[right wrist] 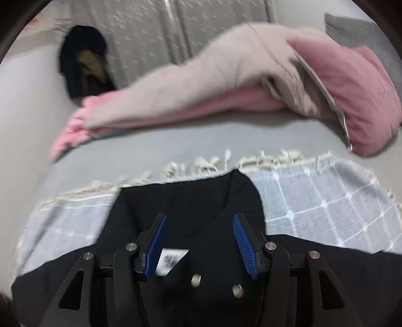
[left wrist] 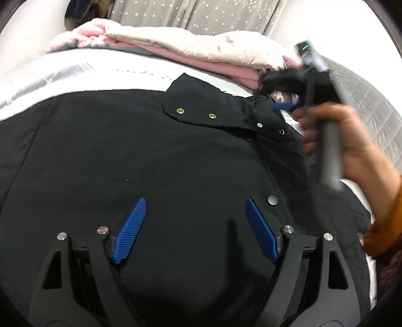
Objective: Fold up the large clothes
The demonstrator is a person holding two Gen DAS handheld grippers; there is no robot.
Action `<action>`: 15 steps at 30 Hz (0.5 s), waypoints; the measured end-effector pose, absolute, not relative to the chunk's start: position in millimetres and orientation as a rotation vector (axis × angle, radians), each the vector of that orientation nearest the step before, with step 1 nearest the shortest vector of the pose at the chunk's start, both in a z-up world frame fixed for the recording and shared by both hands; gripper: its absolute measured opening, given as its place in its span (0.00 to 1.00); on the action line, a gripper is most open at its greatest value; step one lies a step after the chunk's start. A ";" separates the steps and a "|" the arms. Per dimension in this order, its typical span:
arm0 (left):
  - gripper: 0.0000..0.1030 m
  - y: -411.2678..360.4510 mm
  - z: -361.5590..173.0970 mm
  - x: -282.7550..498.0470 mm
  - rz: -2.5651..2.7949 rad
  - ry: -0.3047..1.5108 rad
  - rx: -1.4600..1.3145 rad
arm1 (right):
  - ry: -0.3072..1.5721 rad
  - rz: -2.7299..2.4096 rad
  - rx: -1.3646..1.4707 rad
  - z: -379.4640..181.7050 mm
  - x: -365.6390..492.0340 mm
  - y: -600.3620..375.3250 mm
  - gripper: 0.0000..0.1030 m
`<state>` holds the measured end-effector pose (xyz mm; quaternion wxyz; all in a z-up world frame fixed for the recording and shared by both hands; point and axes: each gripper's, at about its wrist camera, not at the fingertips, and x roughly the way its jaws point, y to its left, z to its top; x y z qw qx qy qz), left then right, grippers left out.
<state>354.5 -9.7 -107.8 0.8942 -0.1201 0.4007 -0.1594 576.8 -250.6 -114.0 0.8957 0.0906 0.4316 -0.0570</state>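
black coat (left wrist: pixel 150 151) flat on bed (right wrist: pixel 176 140); left tool (left wrist: pixel 194 226), right tool (right wrist: pixel 198 241) both apart, empty. risk: pinching one layer only, fold skews.

A pale blue checked throw with a cream tasselled fringe (right wrist: pixel 314 201) lies spread just ahead of the gripper on a grey bed sheet (right wrist: pixel 176 140). Further ahead on the bed sits a heap of bedding: a beige quilt (right wrist: pixel 201 80) draped over a pink blanket (right wrist: pixel 351 100), the pink showing out at its left end and bulging at its right. Beyond the heap hangs a grey curtain scattered with small white stars (left wrist: pixel 201 15), and far ahead to the left a dark bundle of cloth (right wrist: pixel 83 63), too blurred to identify.
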 end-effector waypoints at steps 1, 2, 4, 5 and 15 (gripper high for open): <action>0.79 -7.9 -108.8 356.0 -0.337 0.836 -0.266 | 0.920 -0.162 0.169 -124.7 583.7 -246.2 0.53; 0.79 -6.3 -108.7 356.3 -0.343 0.836 -0.278 | 0.946 -0.195 0.152 -136.4 587.0 -246.0 0.52; 0.79 -5.8 -107.7 356.0 -0.346 0.833 -0.283 | 0.940 -0.244 0.119 -151.1 581.2 -247.7 0.47; 0.79 -6.4 -107.4 355.7 -0.345 0.832 -0.280 | 0.918 -0.269 0.083 -152.3 576.6 -246.2 0.30; 0.79 -18.0 -90.5 359.0 -0.364 0.840 -0.264 | 0.874 -0.154 0.318 -106.6 573.2 -315.2 0.02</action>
